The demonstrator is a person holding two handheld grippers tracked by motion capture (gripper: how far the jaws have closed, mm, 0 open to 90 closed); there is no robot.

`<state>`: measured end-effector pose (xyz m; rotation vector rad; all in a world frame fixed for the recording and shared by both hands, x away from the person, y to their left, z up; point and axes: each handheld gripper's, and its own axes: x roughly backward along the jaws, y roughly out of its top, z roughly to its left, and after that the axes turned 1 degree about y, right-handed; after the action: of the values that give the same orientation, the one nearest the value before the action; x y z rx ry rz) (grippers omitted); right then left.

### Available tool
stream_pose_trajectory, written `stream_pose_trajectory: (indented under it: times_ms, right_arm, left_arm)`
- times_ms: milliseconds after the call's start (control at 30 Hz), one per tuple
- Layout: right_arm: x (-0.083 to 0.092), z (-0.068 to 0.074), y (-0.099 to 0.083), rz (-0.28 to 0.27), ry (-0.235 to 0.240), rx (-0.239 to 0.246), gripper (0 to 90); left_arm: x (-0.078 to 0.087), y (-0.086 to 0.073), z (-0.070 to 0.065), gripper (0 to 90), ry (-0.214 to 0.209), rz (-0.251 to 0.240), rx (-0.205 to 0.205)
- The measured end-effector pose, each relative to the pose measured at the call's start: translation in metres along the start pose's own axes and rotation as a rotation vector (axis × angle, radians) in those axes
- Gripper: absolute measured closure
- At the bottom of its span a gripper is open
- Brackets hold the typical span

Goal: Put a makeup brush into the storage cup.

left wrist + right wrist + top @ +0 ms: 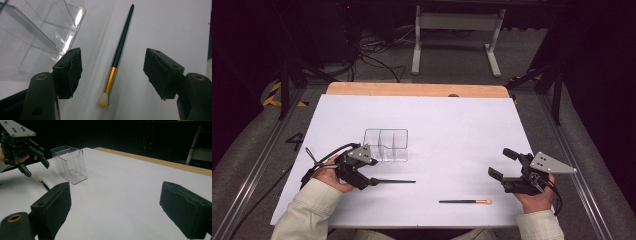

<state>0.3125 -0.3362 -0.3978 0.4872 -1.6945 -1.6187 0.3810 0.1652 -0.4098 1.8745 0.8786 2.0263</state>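
Left gripper (112, 72) hangs over a brush (117, 56) on the table, jaws apart either side, not touching. Brush looks light, stiff, slim, likely slippery; grip the ferrule. Beyond stands a clear organizer (37, 32). Right gripper (510, 170) idles open.

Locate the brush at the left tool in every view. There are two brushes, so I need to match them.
High view: brush at lower left, just below the clear box.
Left gripper view: brush at centre, between the open jaws, bristles toward the bottom.
Right gripper view: brush at left, a short piece above the near jaw.
Shared landmark: the clear box.
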Motion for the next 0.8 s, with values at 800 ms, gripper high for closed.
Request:
stream_pose_trajectory:
  times_ms: [800]
  right_arm:
    - [-0.003, -0.002, -0.002, -0.008, 0.065, 0.008, 16.2]
  left_arm:
    - [-0.022, 0.004, 0.001, 51.7, -0.048, 0.147, -0.009]
